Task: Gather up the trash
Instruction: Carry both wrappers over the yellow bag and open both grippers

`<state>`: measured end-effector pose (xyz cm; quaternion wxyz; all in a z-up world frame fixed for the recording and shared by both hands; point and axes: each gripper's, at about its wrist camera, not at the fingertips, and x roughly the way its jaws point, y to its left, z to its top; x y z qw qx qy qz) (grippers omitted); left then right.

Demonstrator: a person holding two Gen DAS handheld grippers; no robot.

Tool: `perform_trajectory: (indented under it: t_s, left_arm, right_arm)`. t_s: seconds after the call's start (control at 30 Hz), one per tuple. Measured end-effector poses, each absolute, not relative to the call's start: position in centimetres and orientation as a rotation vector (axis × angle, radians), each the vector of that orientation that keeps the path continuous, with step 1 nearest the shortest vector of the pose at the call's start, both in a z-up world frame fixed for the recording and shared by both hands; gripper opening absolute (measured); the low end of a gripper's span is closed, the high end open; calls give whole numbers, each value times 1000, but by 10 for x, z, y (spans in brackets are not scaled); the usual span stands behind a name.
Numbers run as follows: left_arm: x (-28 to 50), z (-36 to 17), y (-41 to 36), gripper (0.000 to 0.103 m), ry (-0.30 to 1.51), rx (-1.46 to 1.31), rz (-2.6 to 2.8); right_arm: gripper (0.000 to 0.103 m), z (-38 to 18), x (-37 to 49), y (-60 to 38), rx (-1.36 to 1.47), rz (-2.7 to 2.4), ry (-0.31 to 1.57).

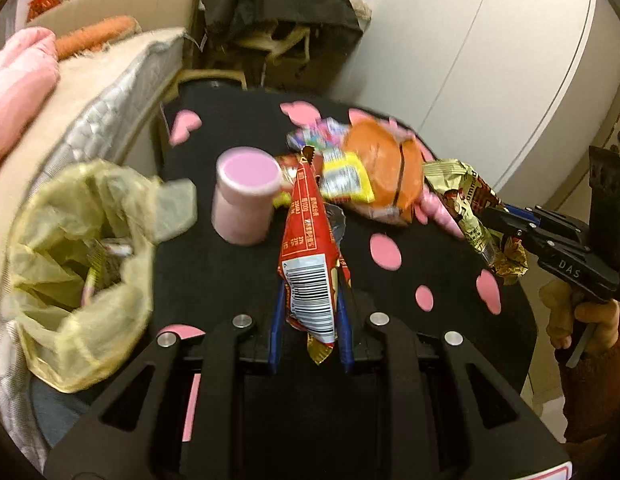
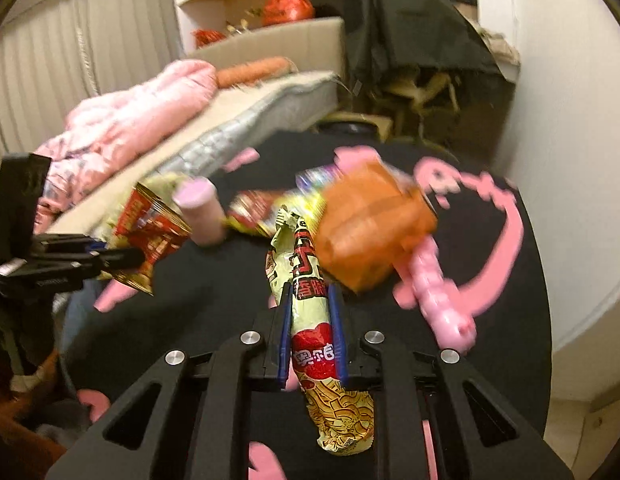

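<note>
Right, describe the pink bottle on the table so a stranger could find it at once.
Start at the round black table with pink patches. On its side nearest the yellow-green trash bag, just beside the pile of snack wrappers, stands the pink bottle. It is the only upright, smooth, plain pale-pink thing there; its neighbours are crumpled printed wrappers and an orange packet.

left gripper [image 1: 310,308]: black frame, blue-edged fingers, silver screws | right gripper [image 1: 506,220]: "DAS" lettered | sleeve [image 1: 594,392]: rust-brown, seen at 4 o'clock
</note>
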<state>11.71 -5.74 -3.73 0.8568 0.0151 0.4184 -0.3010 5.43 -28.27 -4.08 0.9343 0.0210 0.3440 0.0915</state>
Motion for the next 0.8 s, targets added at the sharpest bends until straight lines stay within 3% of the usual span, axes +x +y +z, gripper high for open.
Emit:
perform_trajectory:
  t_s: [0.43, 0.8]
  left_arm:
    - [128, 31, 58, 21, 707, -16, -391]
    - [137, 11, 125, 21, 755, -105, -282]
  right_arm:
    - [17, 41, 112, -162, -66, 442, 551]
    - [17, 32, 155, -85, -100, 561, 616]
